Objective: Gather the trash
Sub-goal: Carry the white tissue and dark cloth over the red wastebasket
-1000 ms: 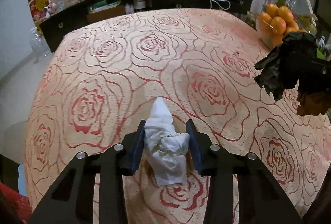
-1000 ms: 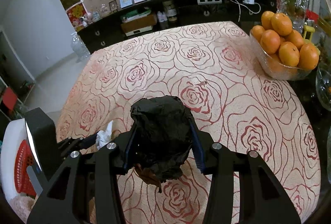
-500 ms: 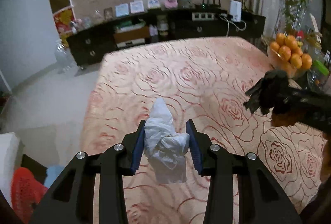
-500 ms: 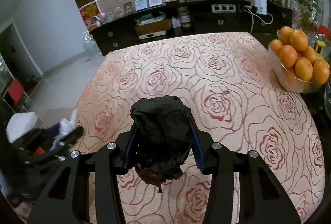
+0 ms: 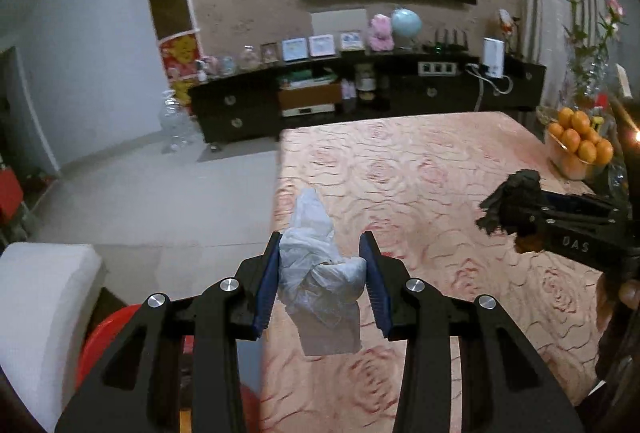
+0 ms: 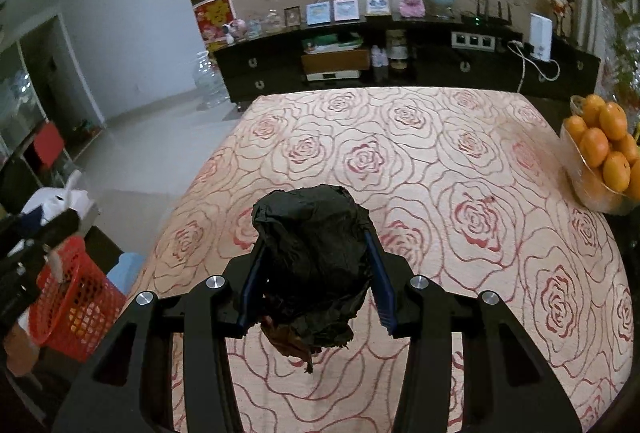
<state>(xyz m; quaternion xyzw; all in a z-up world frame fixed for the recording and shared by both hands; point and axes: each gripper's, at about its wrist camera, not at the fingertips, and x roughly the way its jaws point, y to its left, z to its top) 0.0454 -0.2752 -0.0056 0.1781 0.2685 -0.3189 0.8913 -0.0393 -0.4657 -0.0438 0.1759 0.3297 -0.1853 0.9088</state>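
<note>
Wedging between the left tongs (image 5: 322, 275), a white crumpled wad (image 5: 318, 265); between the right tongs (image 6: 314, 277), black crumpled trash (image 6: 314, 253).

table cloth (image 6: 440, 169): peach with red rose outlines. wad (image 5: 320, 265): white. wad (image 6: 316, 253): black. basket (image 6: 76, 305): red. fruit (image 6: 604, 137): orange.

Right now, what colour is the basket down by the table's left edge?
Red, a mesh basket on the floor; the right wrist view shows it best.

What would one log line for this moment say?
left claw: grips white tissue wad | right claw: grips black crumpled wad | red basket: beside table
</note>
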